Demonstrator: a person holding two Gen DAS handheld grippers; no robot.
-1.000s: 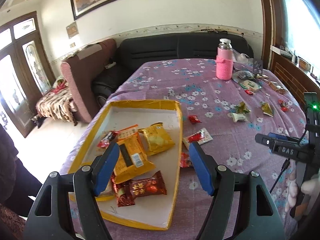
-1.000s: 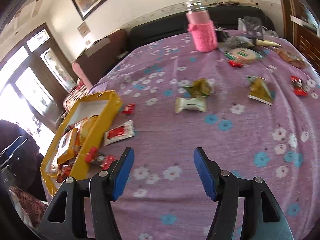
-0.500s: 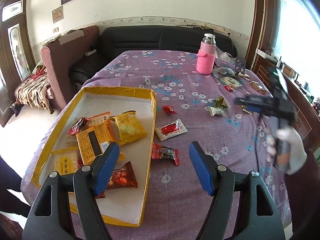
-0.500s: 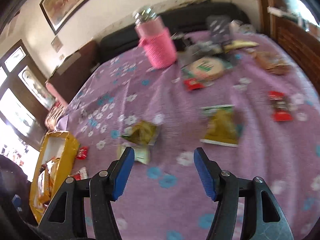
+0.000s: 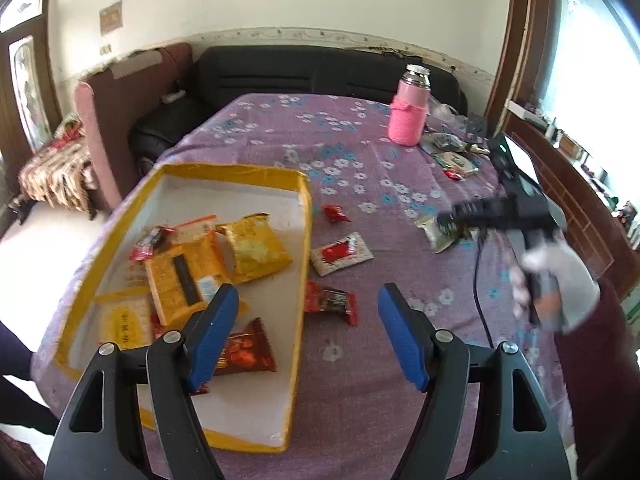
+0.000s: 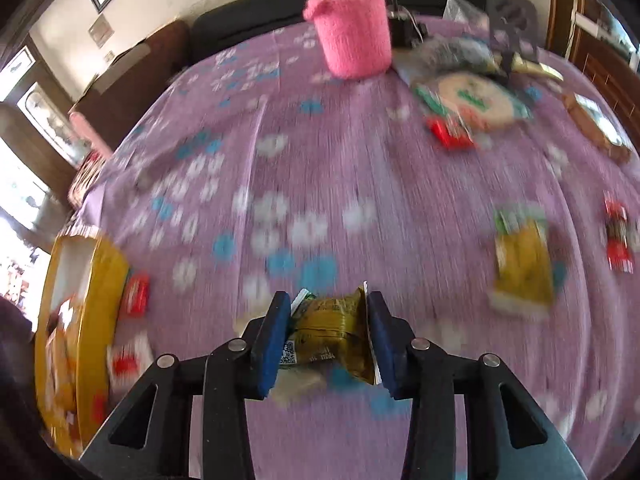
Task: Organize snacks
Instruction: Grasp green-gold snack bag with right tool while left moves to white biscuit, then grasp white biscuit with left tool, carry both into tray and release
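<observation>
While the right tool [image 6: 328, 334] pinches a crumpled olive-green snack packet [image 6: 332, 330] between its blue pads, squeezing it from both sides, a pale wrapper [image 6: 298, 386] lies on the cloth just beneath it. Further right on the purple flowered desk [image 6: 360, 160] sit a yellow-green packet [image 6: 522, 264] and a red candy [image 6: 618, 238], well apart from the tool. At the far side stands a bottle in a pink knitted sleeve [image 6: 354, 30], with a round green-and-white packet [image 6: 474, 100] near it.

The left tool [image 5: 308, 330] hangs spread wide, holding nothing, above the near right edge of the yellow-rimmed tray [image 5: 232, 170]. Inside the tray lie yellow packets [image 5: 256, 248] and a dark red one [image 5: 244, 354]. Just outside its right wall rest a dark red-ended candy [image 5: 332, 302], a white-and-red sachet [image 5: 342, 254] and a small red sweet [image 5: 336, 213]. Over to the right, the other tool looks blurred.
</observation>
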